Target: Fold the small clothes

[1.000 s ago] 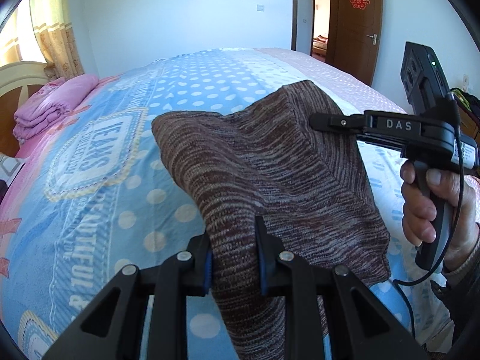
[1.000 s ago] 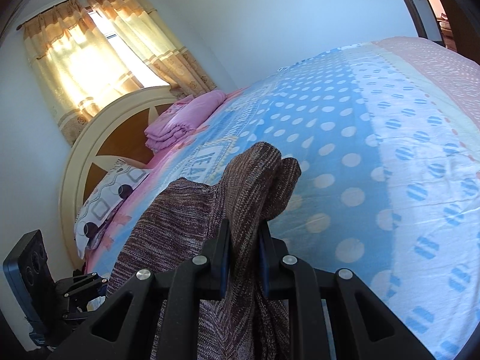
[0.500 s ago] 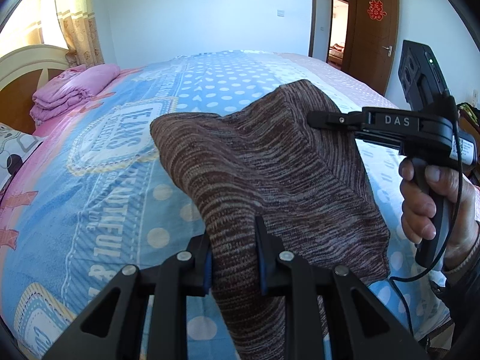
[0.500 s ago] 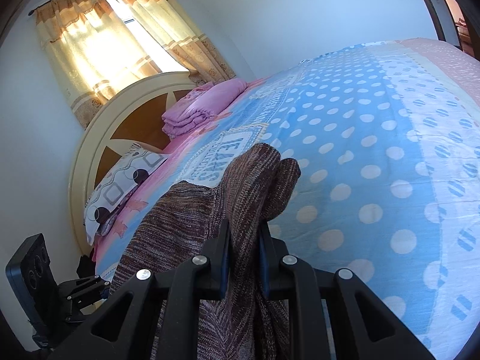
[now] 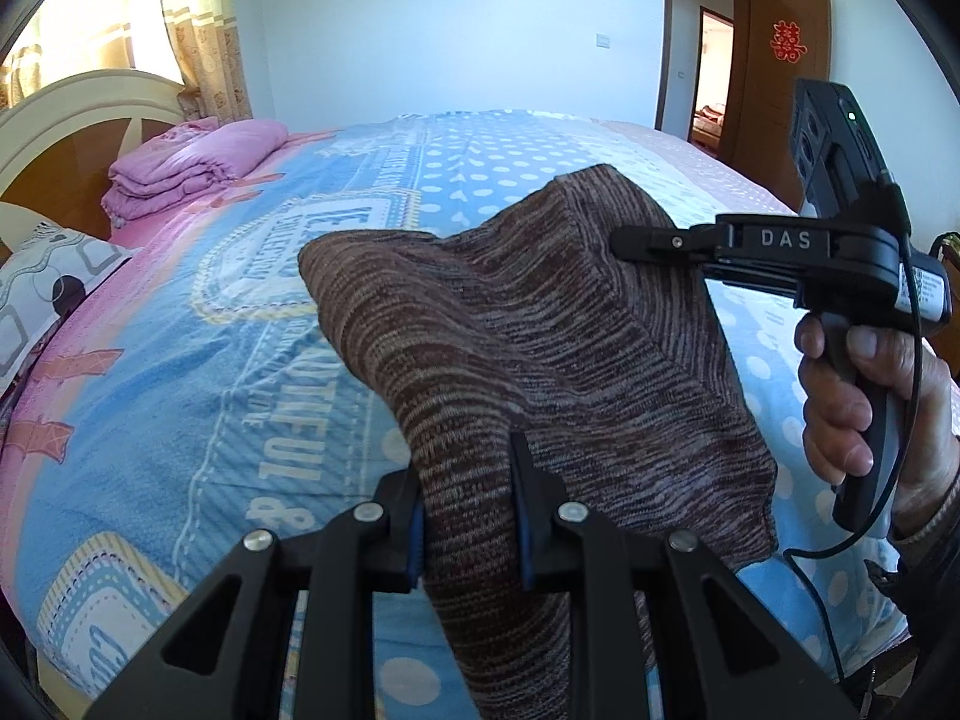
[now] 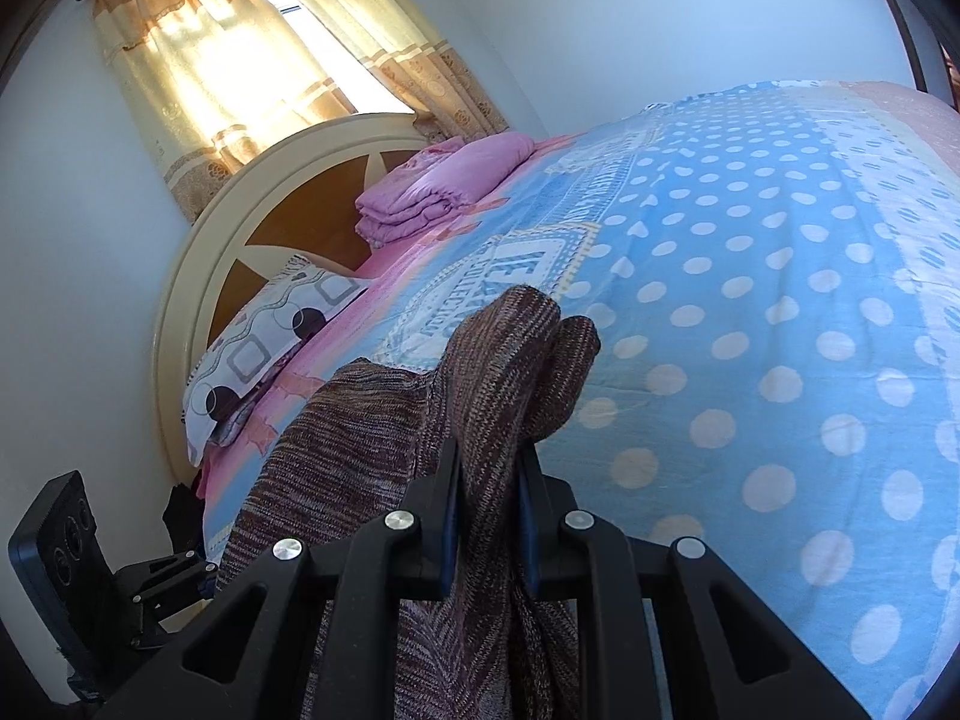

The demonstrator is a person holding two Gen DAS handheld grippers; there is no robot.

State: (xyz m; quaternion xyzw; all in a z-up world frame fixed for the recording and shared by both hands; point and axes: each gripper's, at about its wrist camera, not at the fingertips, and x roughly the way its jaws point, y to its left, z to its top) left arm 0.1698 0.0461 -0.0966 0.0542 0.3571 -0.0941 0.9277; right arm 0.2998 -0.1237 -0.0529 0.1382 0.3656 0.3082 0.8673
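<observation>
A brown striped knit garment (image 5: 522, 324) hangs in the air above the bed, stretched between both grippers. My left gripper (image 5: 468, 504) is shut on its near edge, with cloth bunched between the blue pads. In the left wrist view the right gripper (image 5: 624, 237) comes in from the right, held by a hand (image 5: 852, 396), and pinches the garment's far corner. The right wrist view shows my right gripper (image 6: 486, 498) shut on a thick fold of the garment (image 6: 498, 360), whose tip flops over past the fingers. The left gripper's body (image 6: 120, 588) sits low at the left there.
The bed (image 5: 180, 360) has a blue dotted and pink printed cover. A folded pink blanket (image 5: 192, 168) and a patterned pillow (image 6: 270, 336) lie by the round headboard (image 6: 198, 276). A curtained window is behind it; a brown door (image 5: 780, 120) stands at the far right.
Both grippers have swung sideways with the garment still held; the headboard, pillow and pink blanket have come further into both views. The grips have not changed.
</observation>
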